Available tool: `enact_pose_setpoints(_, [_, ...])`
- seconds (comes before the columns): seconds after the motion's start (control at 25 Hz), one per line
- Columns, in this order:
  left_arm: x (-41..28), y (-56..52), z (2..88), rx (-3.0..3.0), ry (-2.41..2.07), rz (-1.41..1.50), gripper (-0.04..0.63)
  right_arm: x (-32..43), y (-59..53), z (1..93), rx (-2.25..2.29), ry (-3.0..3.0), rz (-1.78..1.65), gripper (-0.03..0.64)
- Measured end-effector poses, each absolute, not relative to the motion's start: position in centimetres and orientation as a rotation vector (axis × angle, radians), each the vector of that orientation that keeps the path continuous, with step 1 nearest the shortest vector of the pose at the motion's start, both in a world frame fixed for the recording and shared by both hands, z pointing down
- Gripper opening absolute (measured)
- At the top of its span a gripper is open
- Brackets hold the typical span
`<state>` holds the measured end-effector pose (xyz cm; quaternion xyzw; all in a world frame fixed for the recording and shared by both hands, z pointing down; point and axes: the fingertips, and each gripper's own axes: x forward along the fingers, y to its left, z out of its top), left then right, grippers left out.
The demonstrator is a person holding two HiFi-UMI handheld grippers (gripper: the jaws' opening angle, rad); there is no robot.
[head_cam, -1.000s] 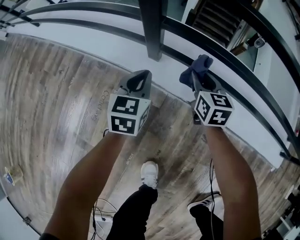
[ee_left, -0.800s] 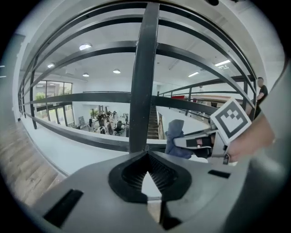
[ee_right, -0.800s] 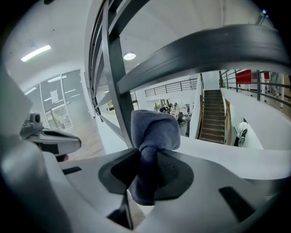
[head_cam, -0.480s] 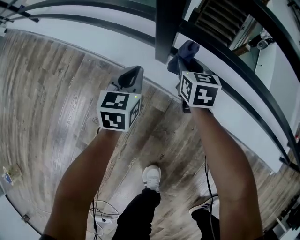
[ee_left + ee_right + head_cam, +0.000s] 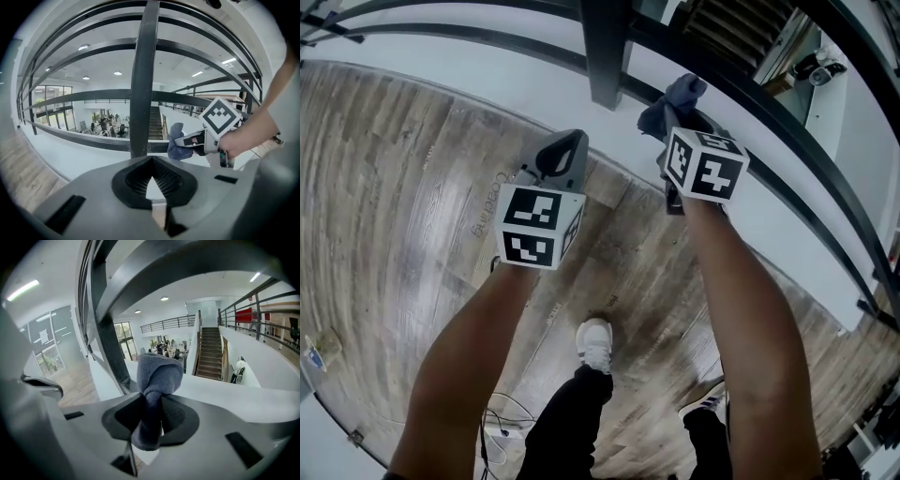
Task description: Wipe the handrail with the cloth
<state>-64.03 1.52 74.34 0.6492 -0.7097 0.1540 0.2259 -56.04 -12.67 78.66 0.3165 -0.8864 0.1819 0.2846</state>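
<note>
Wooden floor [image 5: 412,187] edged by a white ledge [image 5: 534,84]
On the floor, a white shoe [image 5: 595,342] sits near its middle, a thin cable [image 5: 495,429] loops at its near edge and a small scrap [image 5: 323,349] lies at its left edge; beyond the floor rises a staircase [image 5: 209,355].

The head view looks steeply down on the railing post [image 5: 605,52] from above, floor [image 5: 412,187] beneath. The left gripper view faces that post head-on, close. The right gripper view looks past its right side toward the stairs [image 5: 208,357]. Post and cloth [image 5: 673,94] show in all three.
</note>
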Motion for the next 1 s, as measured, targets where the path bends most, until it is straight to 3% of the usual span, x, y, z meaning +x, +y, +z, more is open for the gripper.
enact_pose_setpoints(0.56, [-52.0, -1.4, 75.2, 1.819, -1.861, 0.415, -0.002, -42.7, -15.1, 78.5, 0.922, -2.348, 0.533, 0.095])
enact_pose_setpoints(1.0, [-37.4, -5.5, 74.5, 1.868, -1.772, 0.421, -0.002, -25.9, -19.0, 78.6, 1.035, -2.284, 0.607, 0.095])
